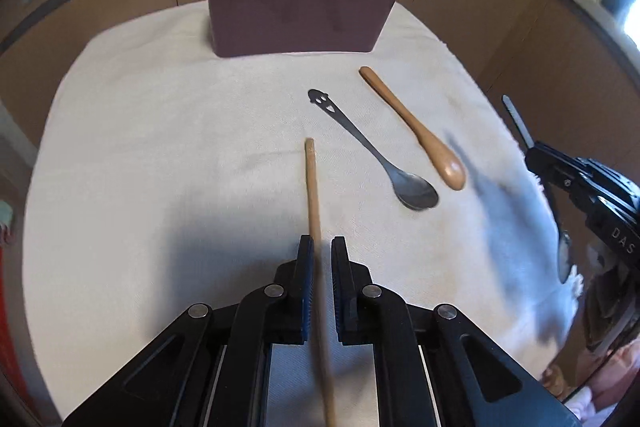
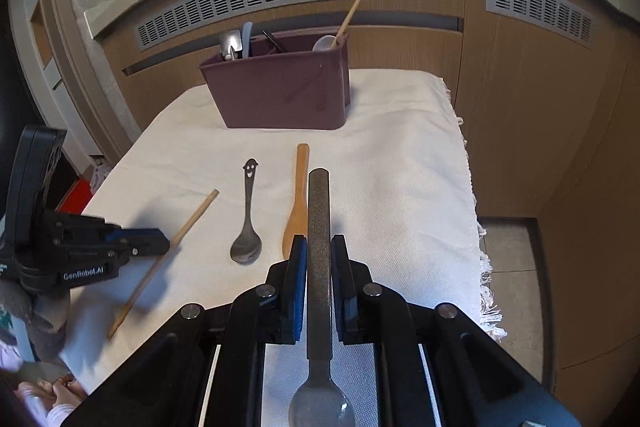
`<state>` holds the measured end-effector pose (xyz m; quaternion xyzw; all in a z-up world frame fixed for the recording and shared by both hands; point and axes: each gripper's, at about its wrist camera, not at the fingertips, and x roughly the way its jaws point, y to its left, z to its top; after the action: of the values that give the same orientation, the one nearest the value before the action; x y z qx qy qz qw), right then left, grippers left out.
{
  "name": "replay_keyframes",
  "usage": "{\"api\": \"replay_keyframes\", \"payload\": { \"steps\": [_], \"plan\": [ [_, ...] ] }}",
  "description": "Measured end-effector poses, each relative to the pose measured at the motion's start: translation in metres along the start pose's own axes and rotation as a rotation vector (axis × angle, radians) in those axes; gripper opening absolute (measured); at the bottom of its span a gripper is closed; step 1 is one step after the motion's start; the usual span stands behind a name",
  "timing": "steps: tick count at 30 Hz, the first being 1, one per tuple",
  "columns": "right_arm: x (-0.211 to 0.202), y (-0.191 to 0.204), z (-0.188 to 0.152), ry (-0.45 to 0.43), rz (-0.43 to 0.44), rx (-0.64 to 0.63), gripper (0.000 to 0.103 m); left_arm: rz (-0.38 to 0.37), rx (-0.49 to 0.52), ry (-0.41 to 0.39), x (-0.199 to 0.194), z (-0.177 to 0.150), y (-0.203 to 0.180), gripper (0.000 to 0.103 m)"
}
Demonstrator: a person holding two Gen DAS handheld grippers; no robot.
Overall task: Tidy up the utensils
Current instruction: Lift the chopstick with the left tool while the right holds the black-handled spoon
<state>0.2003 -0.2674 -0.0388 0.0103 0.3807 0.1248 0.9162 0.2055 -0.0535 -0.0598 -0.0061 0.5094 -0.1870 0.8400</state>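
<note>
- Step in hand, as I judge it: both hands have a utensil gripped and the carry to the dark plum plastic utensil caddy (image 2: 280, 87) comes next; no utensil is yet on its way into a compartment.
- The left gripper (image 1: 320, 291) has its fingers drawn almost together on a thin round wooden chopstick (image 1: 314, 207). The stick runs forward past the fingertips and back beneath the gripper body. In the right wrist view its far end looks to rest on the white woven cloth (image 2: 400, 147) covering the table.
- The right gripper (image 2: 319, 287) has its fingers closed on the flat textured handle of a grey metal spoon (image 2: 319, 227). The handle points ahead of the fingertips, the bowl sits behind them, close under the camera.
- Loose on the cloth ahead of the right fingers: a dark metal spoon with a smiling face cut into its handle (image 2: 248, 219), ahead and to the left, and a light wooden spoon (image 2: 298, 195) just beside the held handle.
- The caddy stands well beyond both sets of fingertips and already holds several utensils.
- Next move calls for lifting each piece clear, tipping it toward upright, and lowering it into the matching compartment; the chopstick likely joins the stick leaning at the caddy's right end.
</note>
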Motion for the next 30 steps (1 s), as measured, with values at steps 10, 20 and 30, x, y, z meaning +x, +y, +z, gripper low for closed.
{"api": "replay_keyframes", "payload": {
  "steps": [10, 20, 30],
  "plan": [
    [-0.006, 0.007, -0.007, 0.009, 0.003, -0.026, 0.011, 0.056, 0.053, 0.160, 0.032, 0.030, 0.002, 0.016],
    [-0.004, -0.007, -0.013, 0.010, 0.009, 0.016, 0.011, 0.091, 0.123, 0.109, 0.045, 0.053, -0.018, 0.005],
    [0.040, -0.004, -0.017, 0.174, -0.029, 0.007, 0.018, 0.026, 0.076, -0.233, -0.048, 0.029, -0.017, 0.005]
  ]
}}
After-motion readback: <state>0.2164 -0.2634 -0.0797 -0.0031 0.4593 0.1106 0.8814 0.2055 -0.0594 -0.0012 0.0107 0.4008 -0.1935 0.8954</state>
